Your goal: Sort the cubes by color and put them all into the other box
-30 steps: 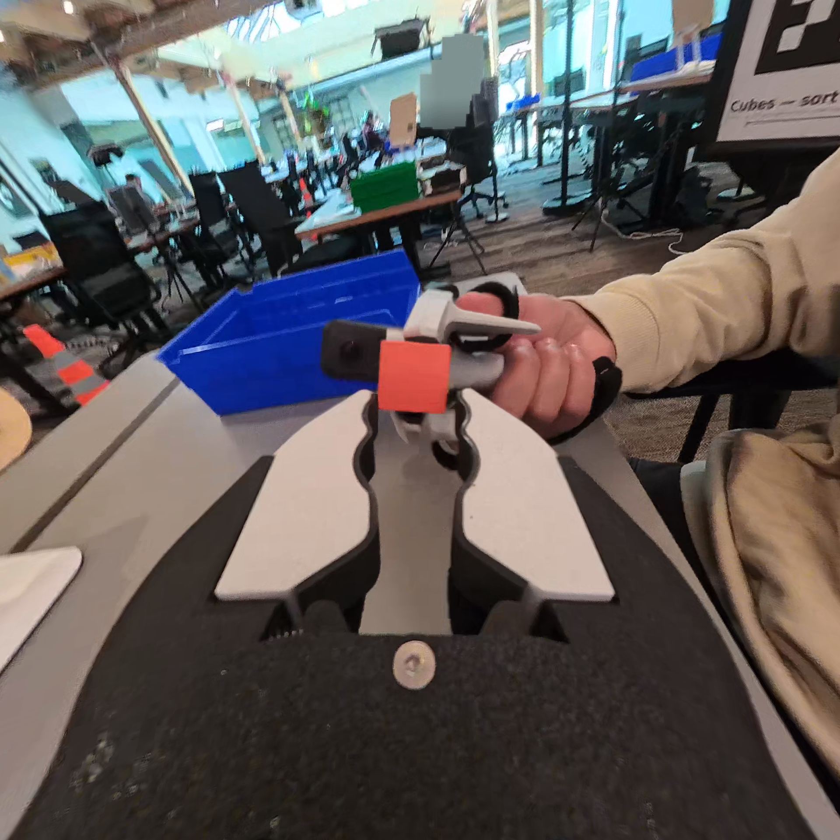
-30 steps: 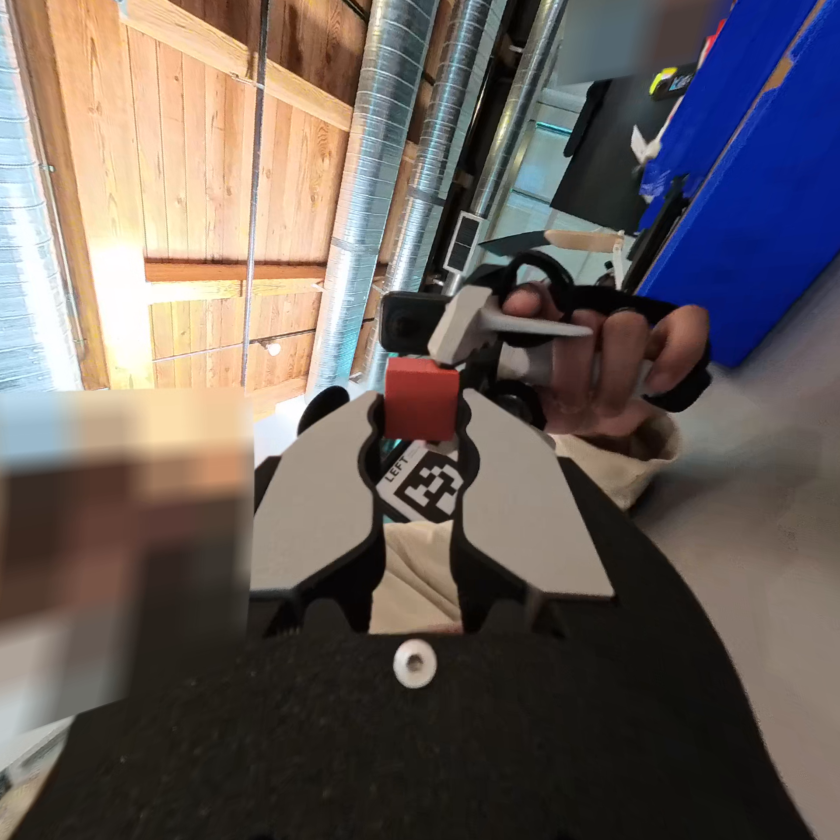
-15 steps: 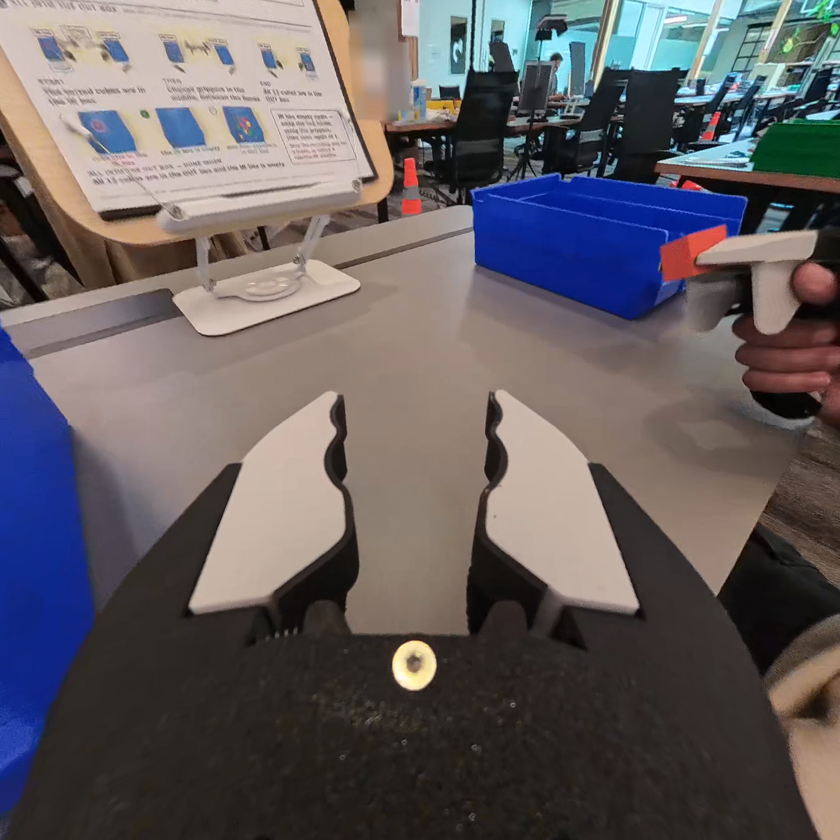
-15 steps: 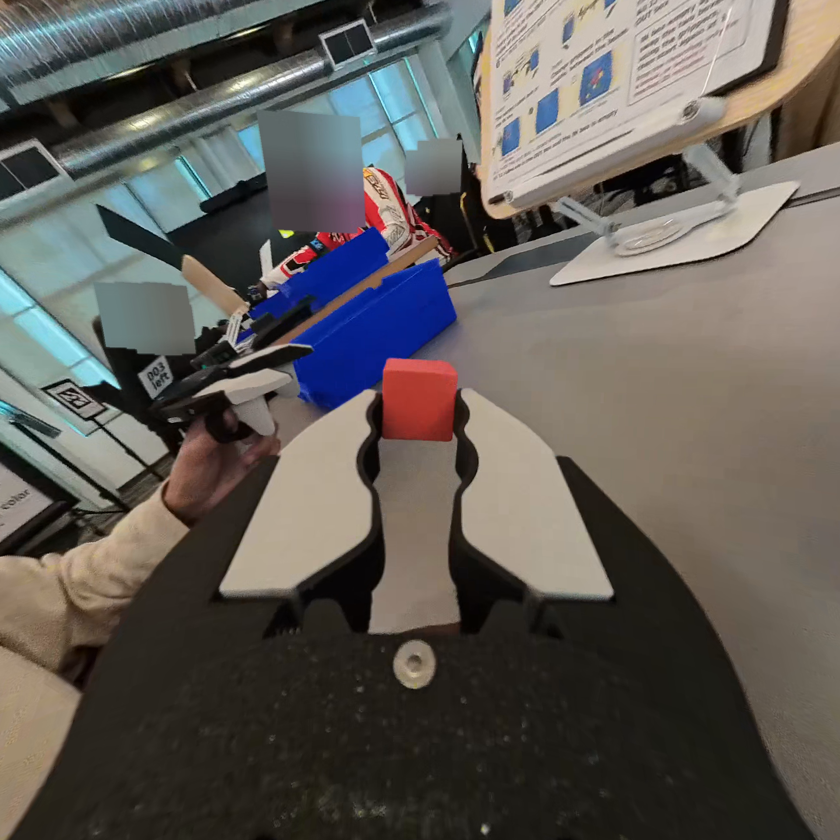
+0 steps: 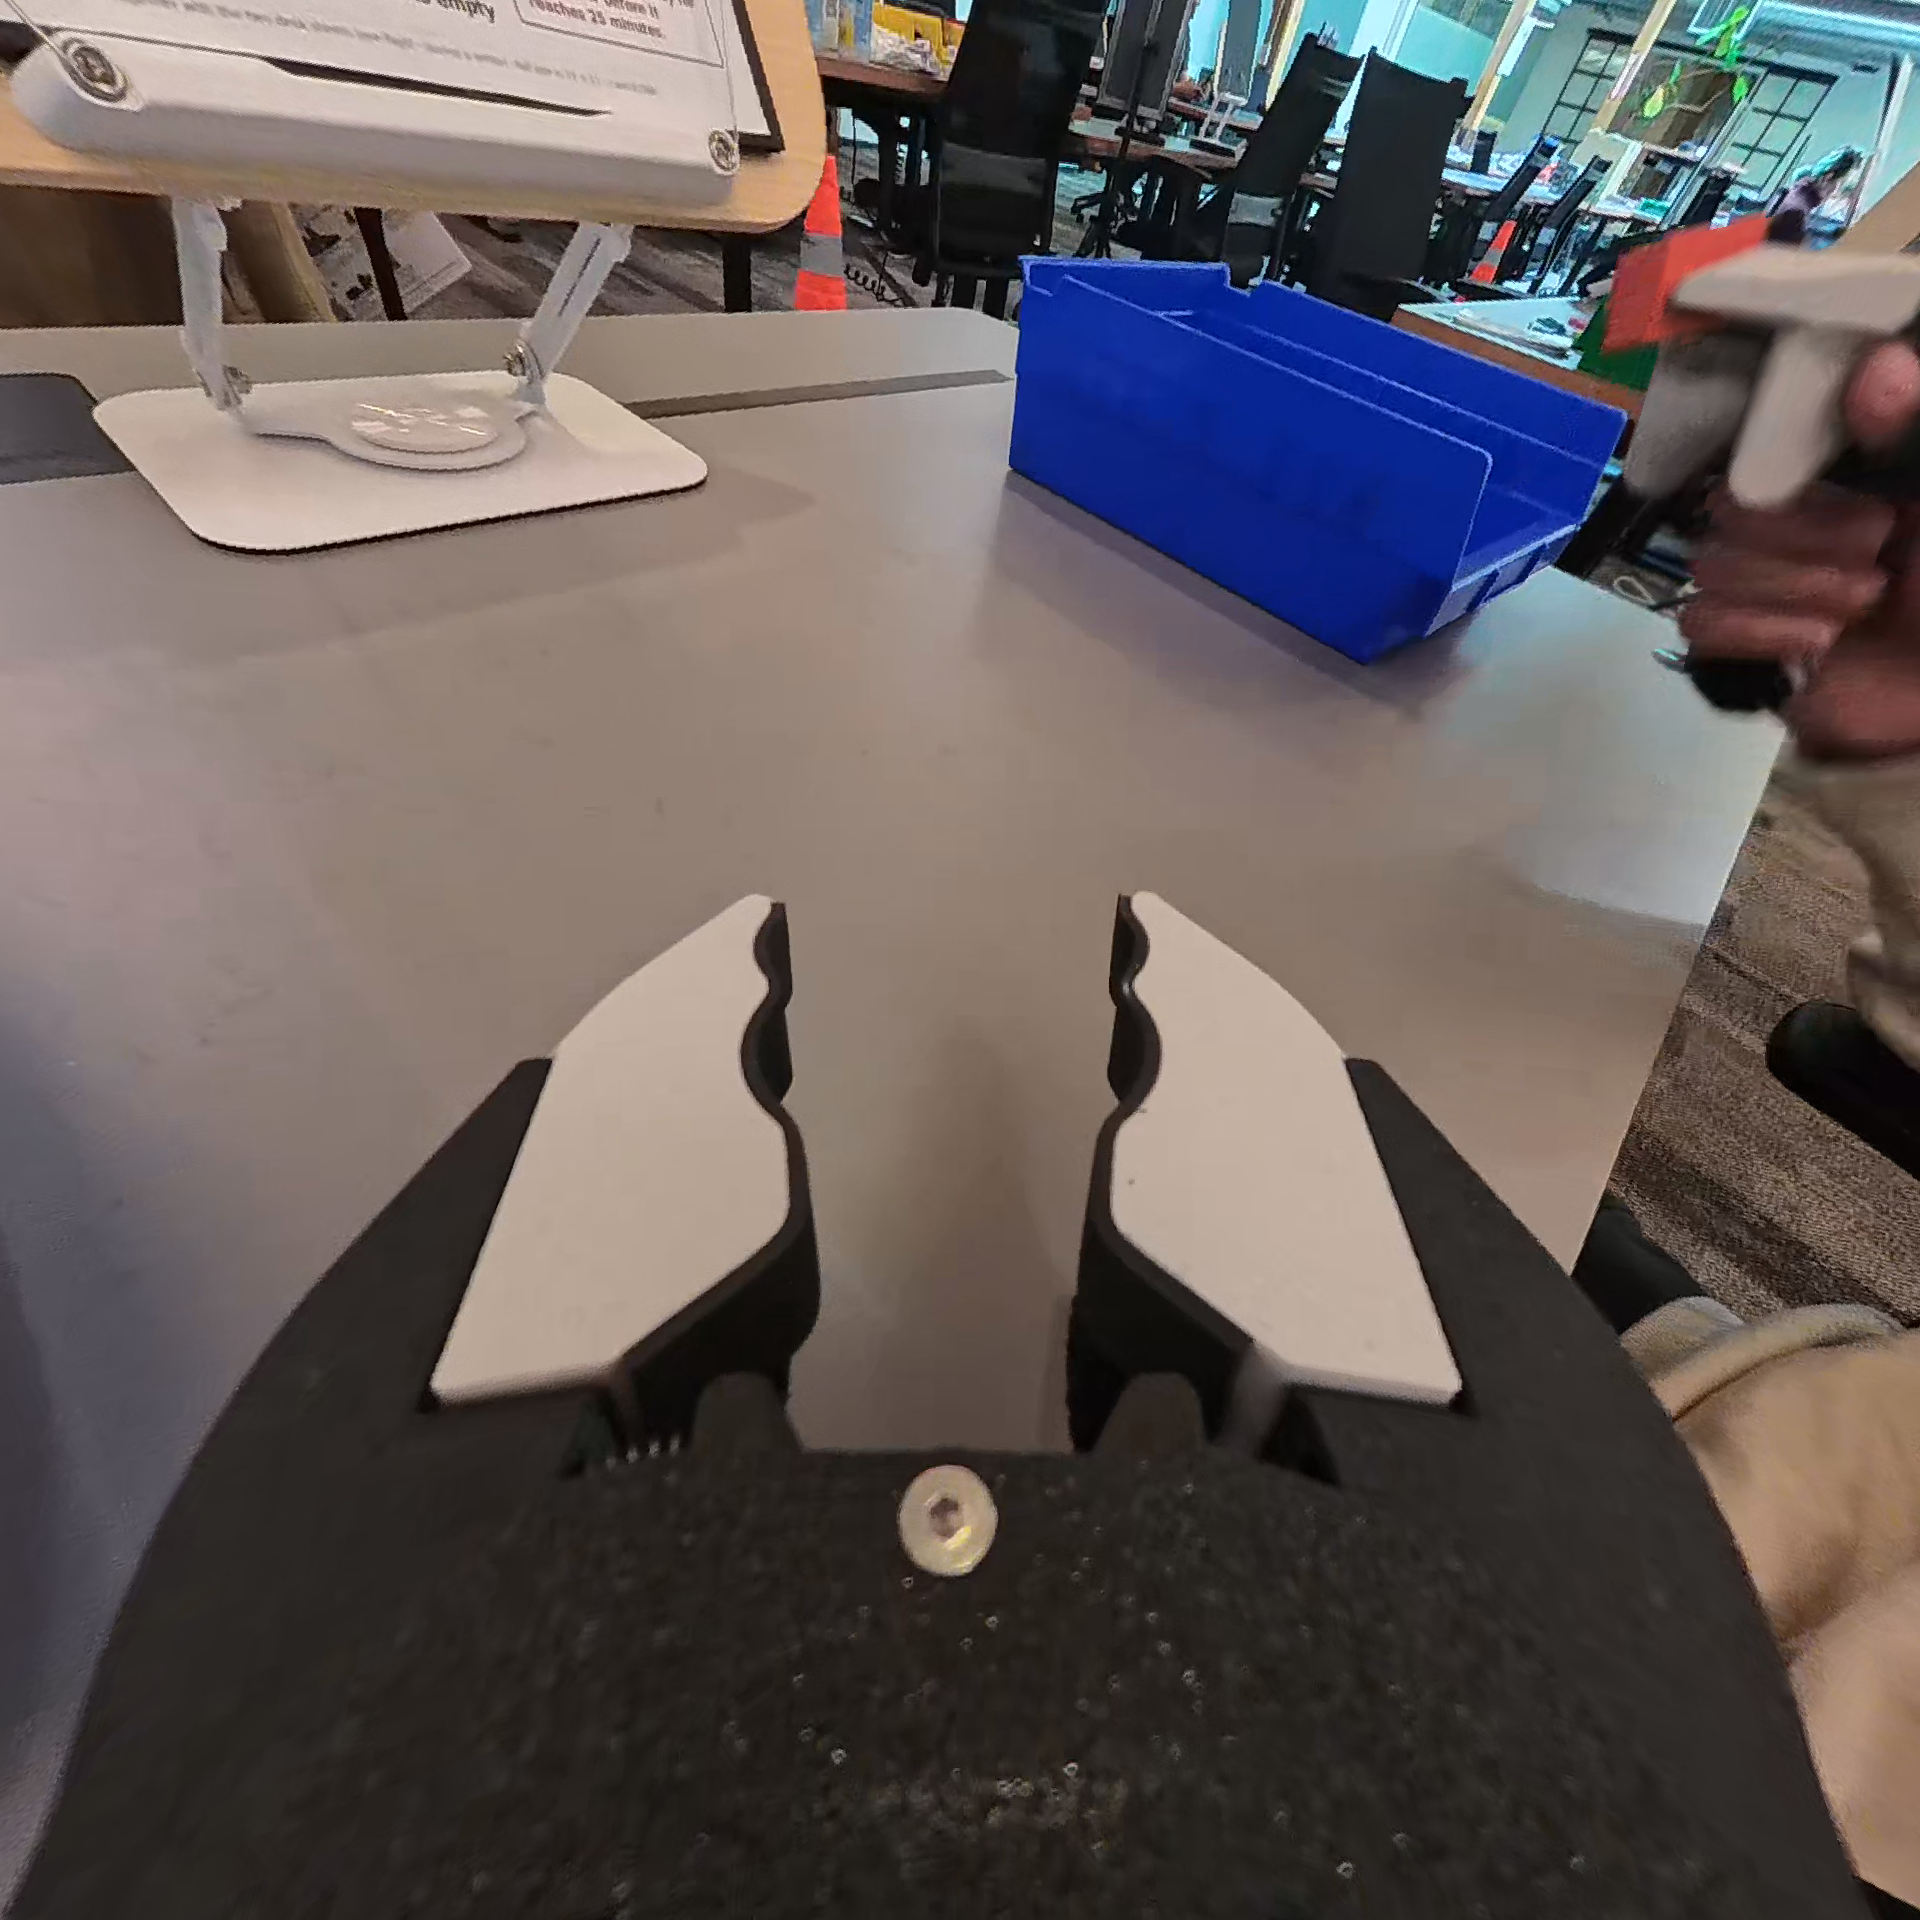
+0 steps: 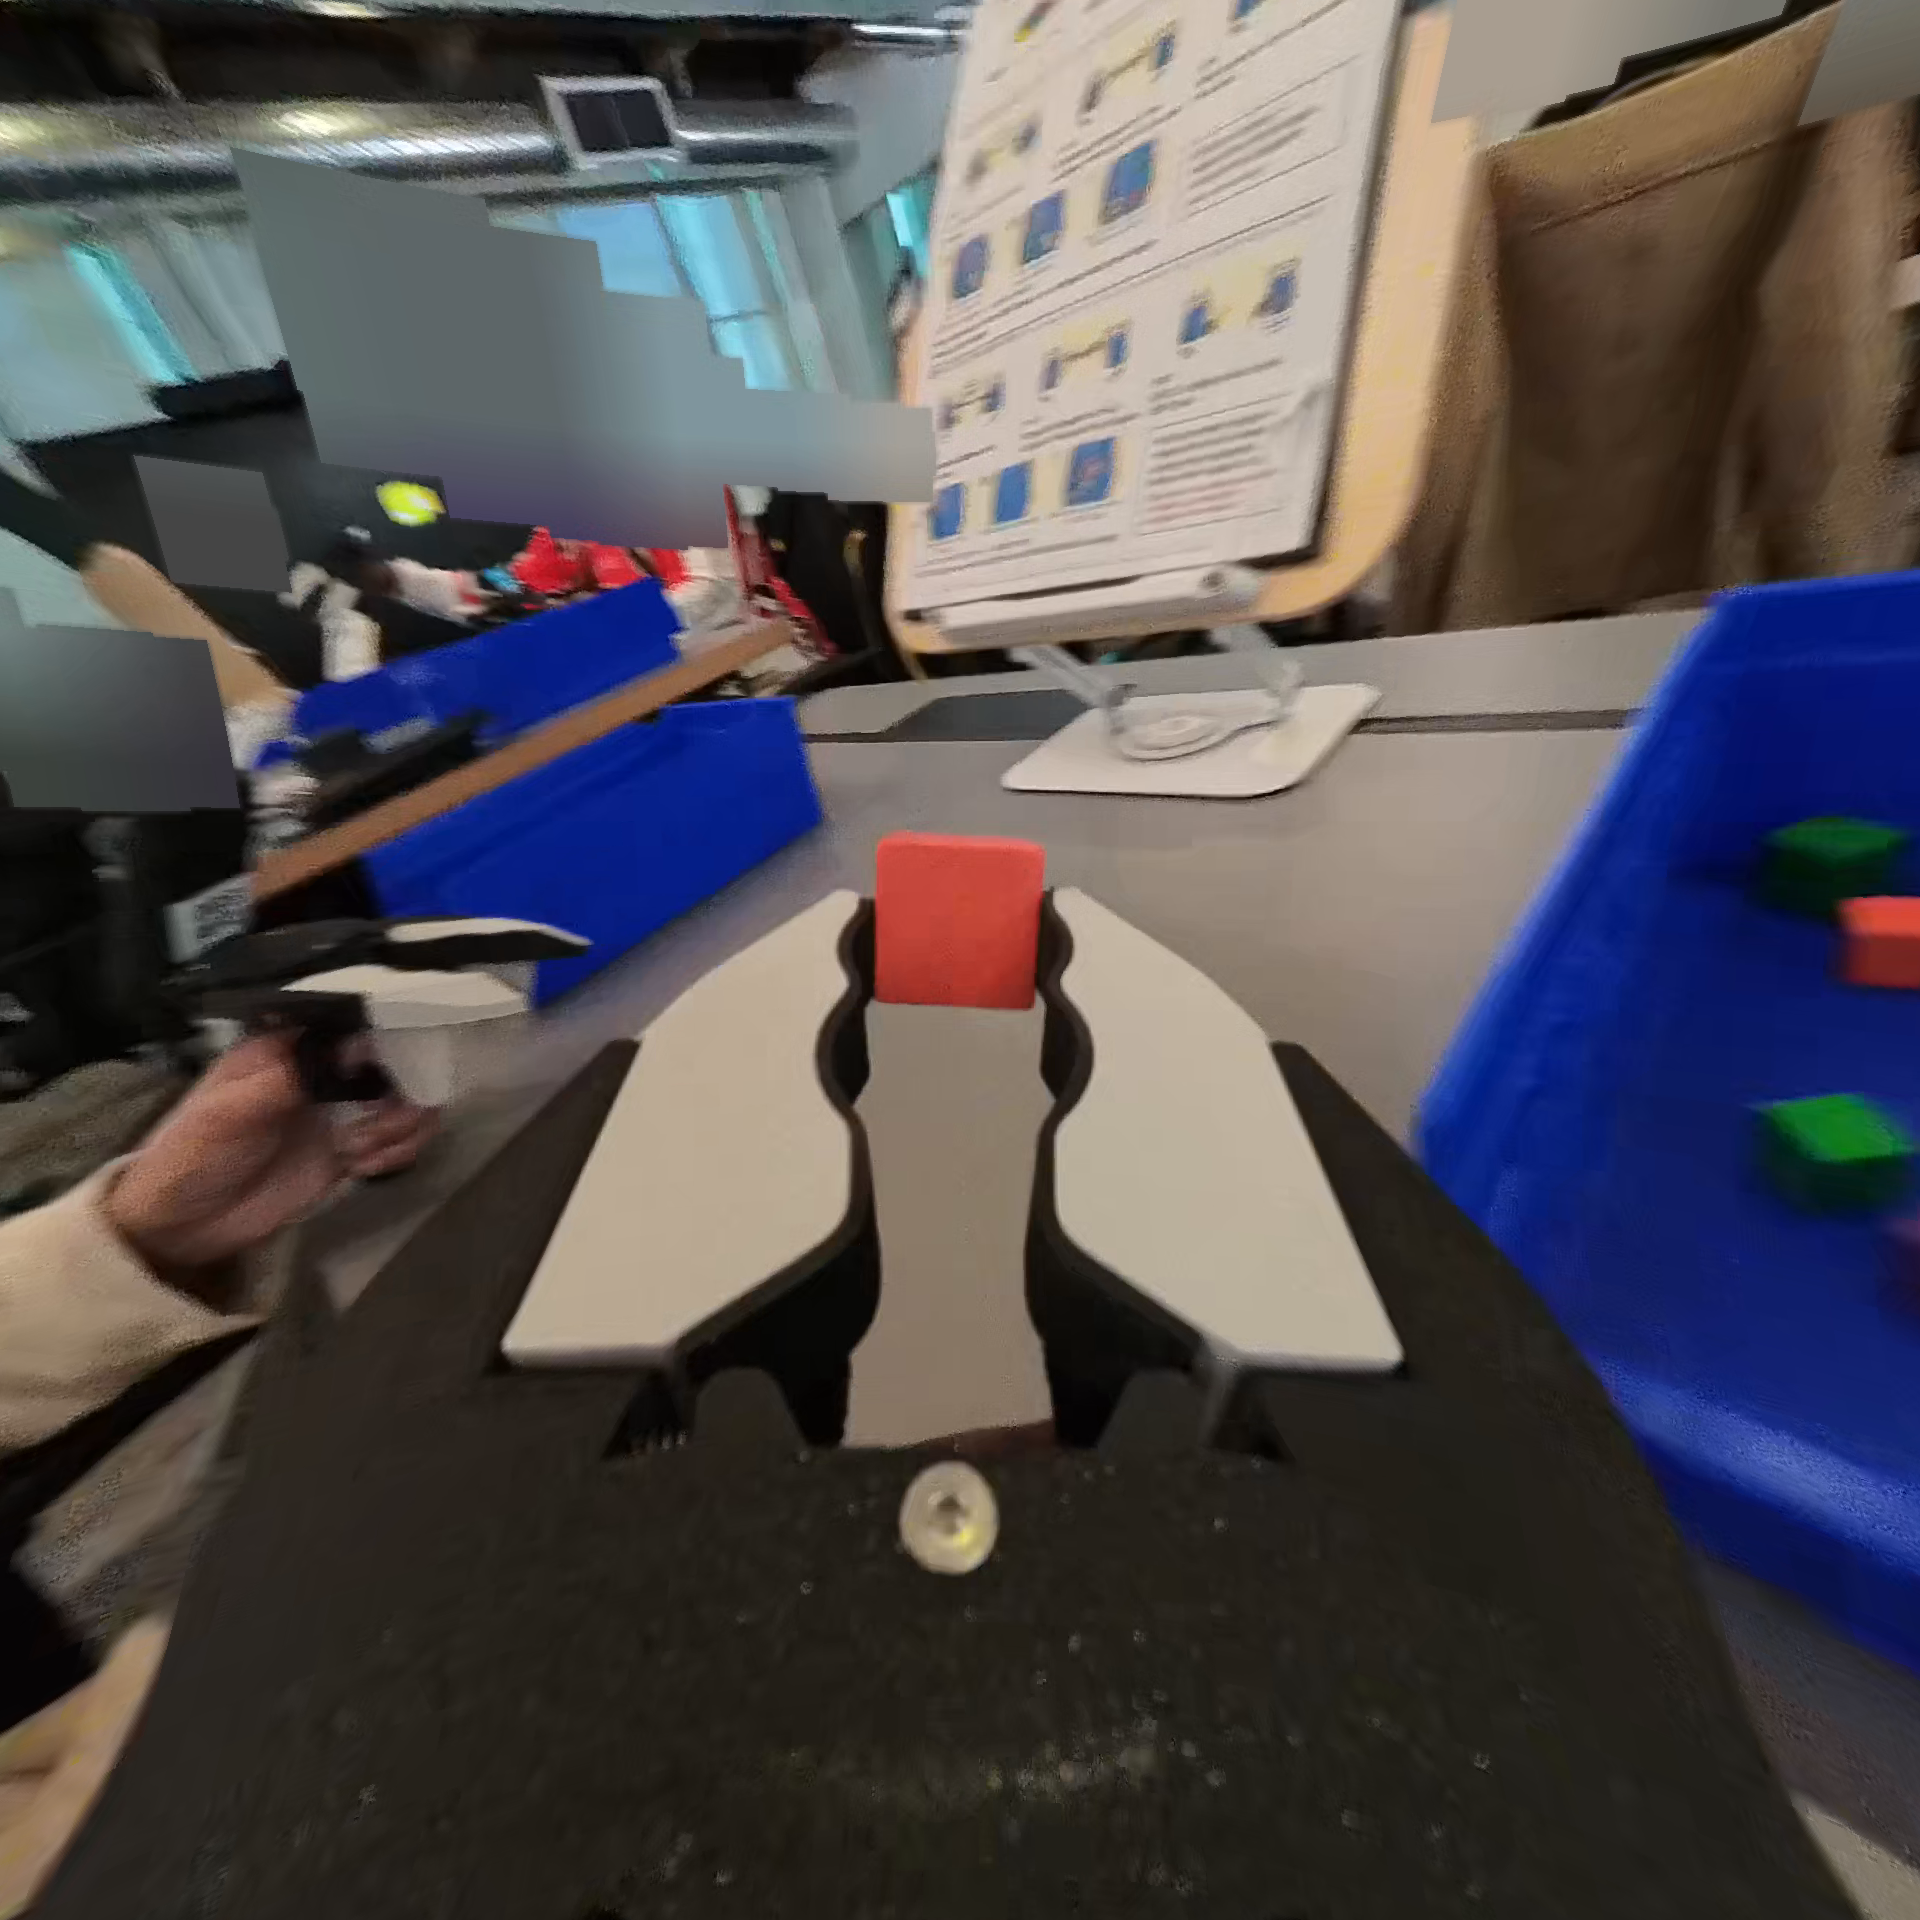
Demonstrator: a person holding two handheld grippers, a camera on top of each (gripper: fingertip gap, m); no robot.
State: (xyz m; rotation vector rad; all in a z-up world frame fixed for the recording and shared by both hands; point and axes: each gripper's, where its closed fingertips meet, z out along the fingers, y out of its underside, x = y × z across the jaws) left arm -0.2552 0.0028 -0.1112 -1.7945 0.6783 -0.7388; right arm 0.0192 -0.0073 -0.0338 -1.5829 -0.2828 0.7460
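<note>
The right gripper [image 6: 958, 925] pinches a red cube [image 6: 958, 920] above the grey desk [image 6: 1299, 894]; the left gripper [image 5: 948, 925], at nine o'clock, gapes empty.

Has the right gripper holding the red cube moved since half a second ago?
Yes. The right gripper, shut on the red cube, has swung right: the white document stand now sits nearer centre, and a blue plastic bin of cubes has appeared.
</note>
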